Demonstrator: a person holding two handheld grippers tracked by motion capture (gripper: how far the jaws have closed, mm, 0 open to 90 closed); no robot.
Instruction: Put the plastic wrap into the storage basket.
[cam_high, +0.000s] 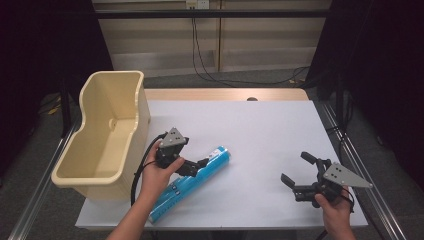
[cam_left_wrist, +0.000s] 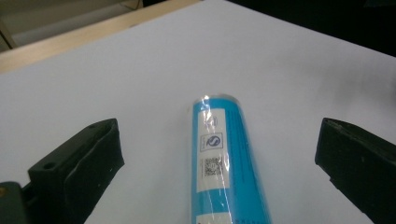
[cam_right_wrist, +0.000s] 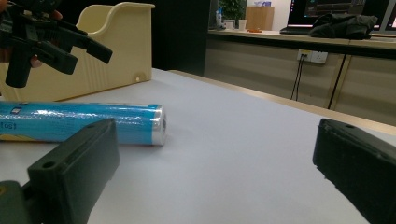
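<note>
The left gripper (cam_high: 200, 163) hangs right over the blue tube (cam_high: 192, 182), near the middle of it. Its two black jaws are spread wide, one on each side of the tube. They do not touch the tube, and they hold nothing. In the left gripper view the tube (cam_left_wrist: 224, 163) lies straight between the jaws, with white table on both sides of it.

The blue tube lies flat on the white table (cam_high: 260, 130), just beside the cream bin (cam_high: 107, 135). One end points toward the bin's near corner and the other end points away from it. The tube is shiny, with a white label and small print.

The right gripper (cam_high: 296, 176) is well away from the tube, on the far side from the bin. Its jaws are wide open too, and it holds nothing. From its view, the tube (cam_right_wrist: 84, 122) lies on its side in front of the bin (cam_right_wrist: 116, 46).

The job looks like it has just begun. The tube has not been picked up yet. It seems the jaws need to close on the tube, lift it, and perhaps carry it to the bin, which looks empty.
</note>
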